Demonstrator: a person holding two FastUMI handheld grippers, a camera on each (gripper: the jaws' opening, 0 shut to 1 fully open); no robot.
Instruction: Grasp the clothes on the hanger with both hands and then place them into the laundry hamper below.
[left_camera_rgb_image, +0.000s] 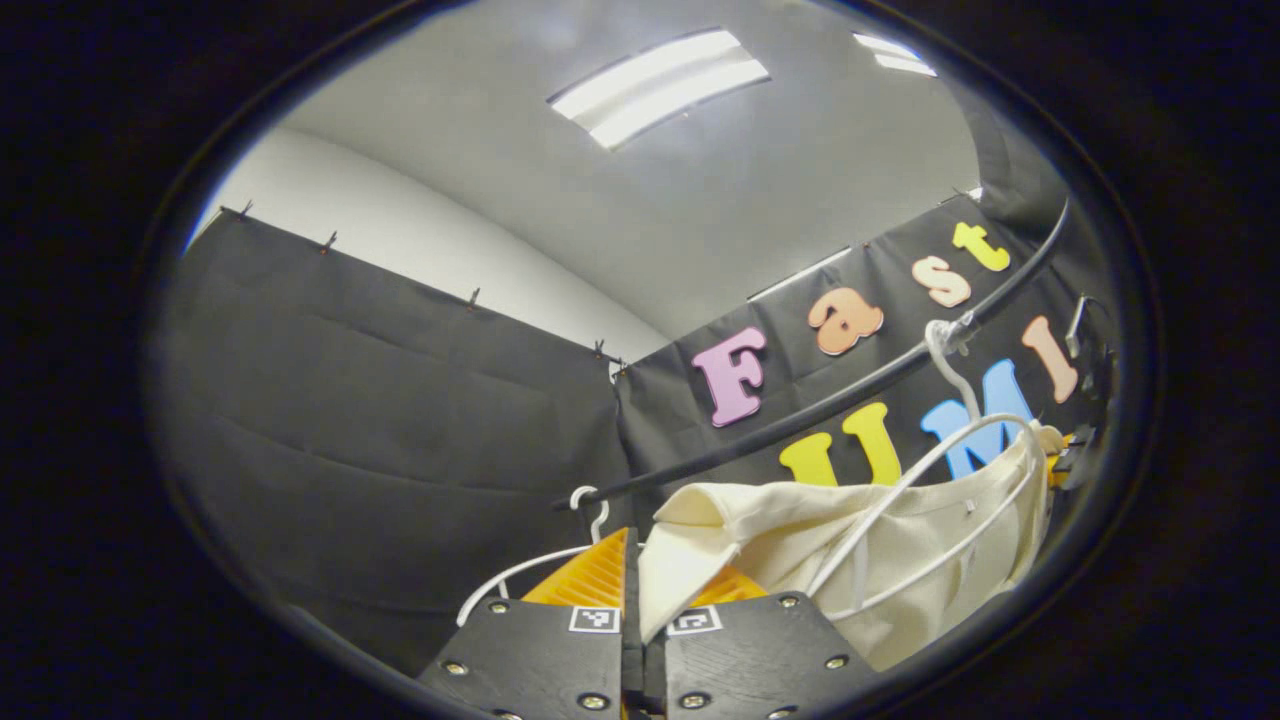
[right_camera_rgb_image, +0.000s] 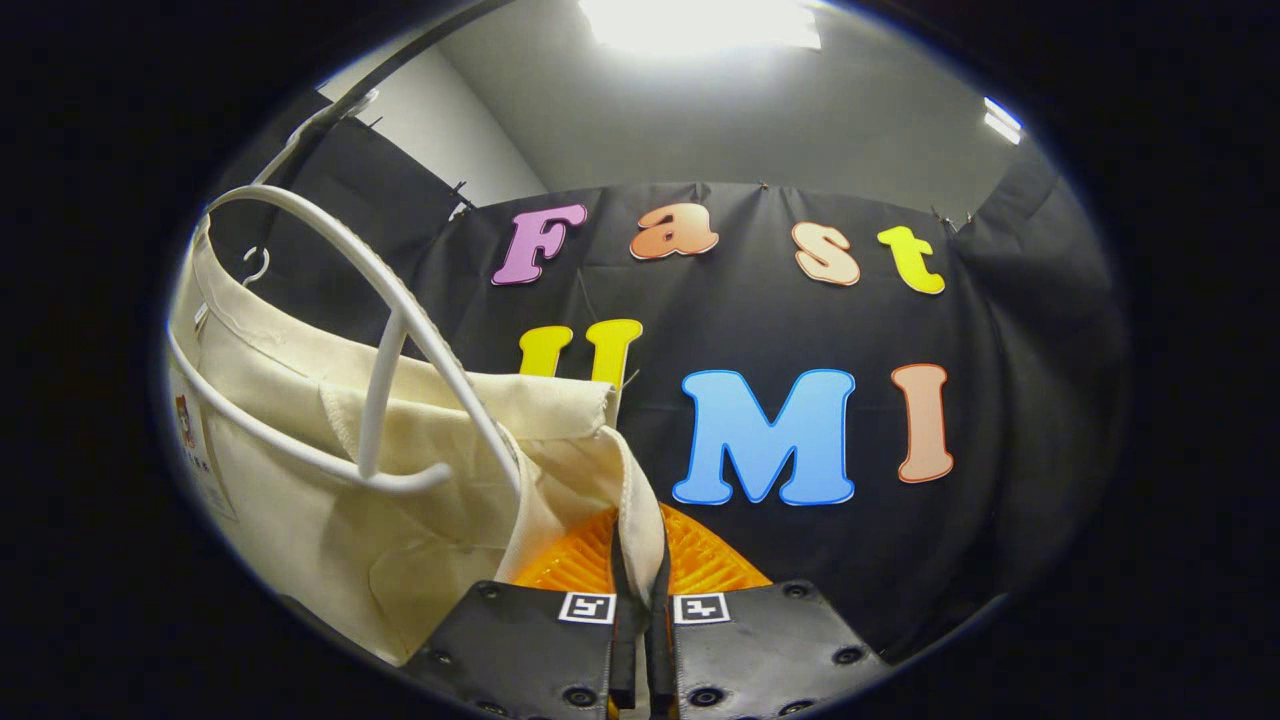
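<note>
Both tongs pinched on cream shirt (right_camera_rgb_image: 330, 500), on white hanger (right_camera_rgb_image: 400, 300).
Left tongs (left_camera_rgb_image: 640, 590), right tongs (right_camera_rgb_image: 640, 560) closed on shoulders; yank unevenly and your hanger snags the collar.

A: Walls? Black cloth (right_camera_rgb_image: 1000, 420), pinned along its top edge, white wall (left_camera_rgb_image: 420, 230) above.
B: Grey ceiling (left_camera_rgb_image: 780, 180). Strip lights (left_camera_rgb_image: 660, 85) on, one glaring overhead (right_camera_rgb_image: 700, 20).

rail (left_camera_rgb_image: 800, 410) overhead, hanger (right_camera_rgb_image: 400, 300) beside tongs (wall behind)
</note>
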